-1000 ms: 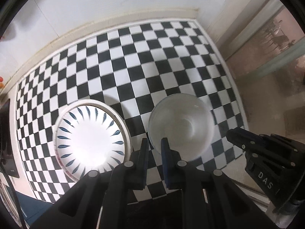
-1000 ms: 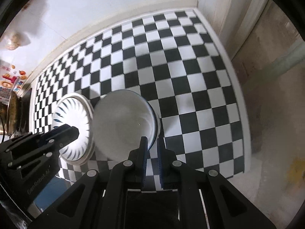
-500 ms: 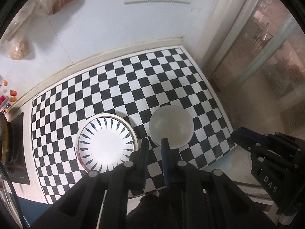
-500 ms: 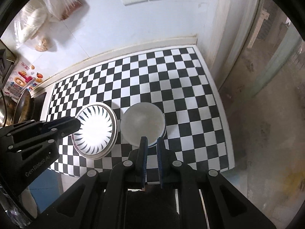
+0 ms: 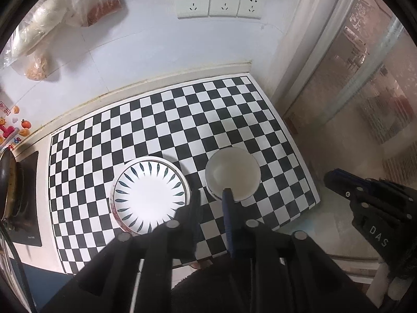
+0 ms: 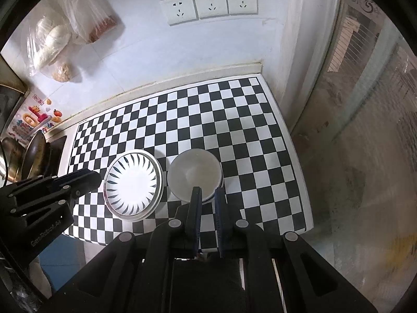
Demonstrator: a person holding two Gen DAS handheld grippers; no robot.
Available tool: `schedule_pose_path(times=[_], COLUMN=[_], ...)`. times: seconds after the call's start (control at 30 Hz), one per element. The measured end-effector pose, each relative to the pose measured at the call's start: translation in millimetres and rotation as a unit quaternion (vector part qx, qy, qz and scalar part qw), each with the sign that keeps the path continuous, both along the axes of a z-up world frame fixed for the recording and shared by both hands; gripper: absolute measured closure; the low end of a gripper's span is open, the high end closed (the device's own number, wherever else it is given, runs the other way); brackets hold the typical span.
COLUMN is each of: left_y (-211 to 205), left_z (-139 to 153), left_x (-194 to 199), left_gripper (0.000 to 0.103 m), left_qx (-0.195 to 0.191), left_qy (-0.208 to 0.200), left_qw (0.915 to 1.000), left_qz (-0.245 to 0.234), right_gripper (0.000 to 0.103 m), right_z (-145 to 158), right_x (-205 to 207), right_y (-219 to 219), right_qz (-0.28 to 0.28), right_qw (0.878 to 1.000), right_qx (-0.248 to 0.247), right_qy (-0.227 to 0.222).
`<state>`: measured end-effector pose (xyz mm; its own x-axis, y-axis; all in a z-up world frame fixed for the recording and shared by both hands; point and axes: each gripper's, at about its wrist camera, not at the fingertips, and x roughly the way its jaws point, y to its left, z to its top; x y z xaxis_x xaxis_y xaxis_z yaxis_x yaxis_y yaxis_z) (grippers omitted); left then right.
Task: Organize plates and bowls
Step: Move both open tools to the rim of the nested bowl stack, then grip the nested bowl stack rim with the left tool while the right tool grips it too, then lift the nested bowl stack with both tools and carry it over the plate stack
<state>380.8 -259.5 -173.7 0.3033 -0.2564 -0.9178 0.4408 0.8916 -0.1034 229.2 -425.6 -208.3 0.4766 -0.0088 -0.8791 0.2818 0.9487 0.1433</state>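
**Both grippers empty above the checkered mat, plate and bowls side by side**

A black-and-white checkered mat [image 5: 182, 120] lies on the counter against a white tiled wall. On the mat's near half sits a white plate with dark leaf marks [image 5: 149, 195], stacked on at least one other plate whose rim shows beneath it. Just right of the plate, apart from it by a narrow gap, stands a plain white bowl [image 5: 233, 173] nested in another bowl with a blue rim.

The left gripper [image 5: 212, 195] hangs above the mat's near edge, over the gap between plate and bowl. Its jaws have just been opening and stand slightly apart with nothing between them. The right gripper [image 6: 207, 195] hangs over the bowl's near rim, its jaws nearly together and holding nothing.

Beyond the mat's far edge, three wall sockets [image 6: 209, 5] sit in a row; plastic bags of food [image 6: 65, 34] hang left of them.
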Motion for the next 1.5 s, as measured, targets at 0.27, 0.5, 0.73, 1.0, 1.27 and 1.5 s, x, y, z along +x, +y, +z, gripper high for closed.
schedule_pose_path(times=[0.27, 0.5, 0.73, 1.0, 1.27, 1.5], left_y=[-5, -12, -26, -35, -51, -58], left_z=[-24, -84, -158, -219, -253, -275], left_x=[15, 51, 95, 129, 142, 141], left_gripper=[0.066, 0.066, 0.066, 0.066, 0.066, 0.062], left_qx=[-0.004, -0.008, -0.007, -0.047, -0.047, -0.059], left_qy=[0.016, 0.093, 0.189, 0.298, 0.344, 0.373], left_qw=[0.9998, 0.9948, 0.9809, 0.9523, 0.9377, 0.9257], left_qz=[0.014, 0.04, 0.044, 0.045, 0.021, 0.015], right_gripper=[0.011, 0.01, 0.011, 0.011, 0.011, 0.014], right_z=[-19, -69, -147, -223, -276, -297], right_x=[12, 33, 68, 100, 115, 128], right_y=[-12, -35, -67, -81, -75, -69], right_qz=[0.006, -0.012, -0.031, -0.03, -0.025, -0.024], right_qw=[0.999, 0.997, 0.987, 0.968, 0.947, 0.939], right_qx=[0.036, 0.07, 0.137, 0.219, 0.284, 0.303], right_qy=[0.009, 0.039, 0.074, 0.119, 0.149, 0.16])
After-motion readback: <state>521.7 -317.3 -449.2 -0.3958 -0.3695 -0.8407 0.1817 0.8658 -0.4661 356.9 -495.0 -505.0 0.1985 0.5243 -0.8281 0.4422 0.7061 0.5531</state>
